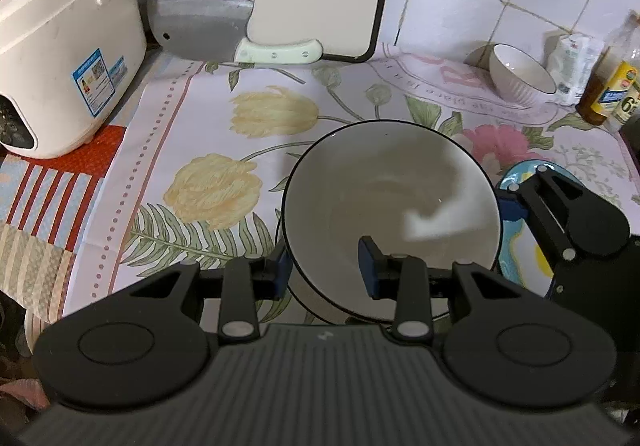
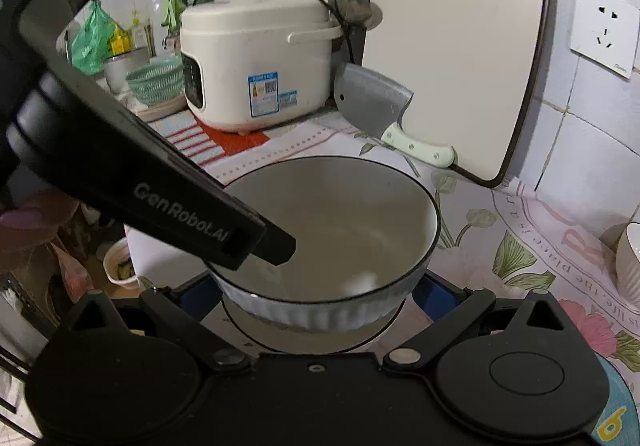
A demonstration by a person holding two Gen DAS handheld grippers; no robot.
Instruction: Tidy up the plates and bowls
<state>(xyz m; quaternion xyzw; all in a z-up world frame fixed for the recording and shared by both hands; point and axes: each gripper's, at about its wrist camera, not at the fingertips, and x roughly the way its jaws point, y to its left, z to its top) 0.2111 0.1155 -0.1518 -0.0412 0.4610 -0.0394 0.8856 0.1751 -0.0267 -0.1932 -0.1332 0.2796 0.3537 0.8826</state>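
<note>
The left tongs (image 1: 326,270) pinch a bowl's rim; the right tongs (image 2: 320,296) stand spread wide, tilted downward.

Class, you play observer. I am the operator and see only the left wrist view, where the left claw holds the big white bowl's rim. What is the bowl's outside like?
Observer: The black-rimmed white ceramic bowl has a ribbed outer wall.
Operator: Where is the right claw?
Observer: The right claw straddles it low down; I cannot tell whether it grips.
Operator: What is behind the white rice cooker?
Observer: A green plastic colander.
</note>
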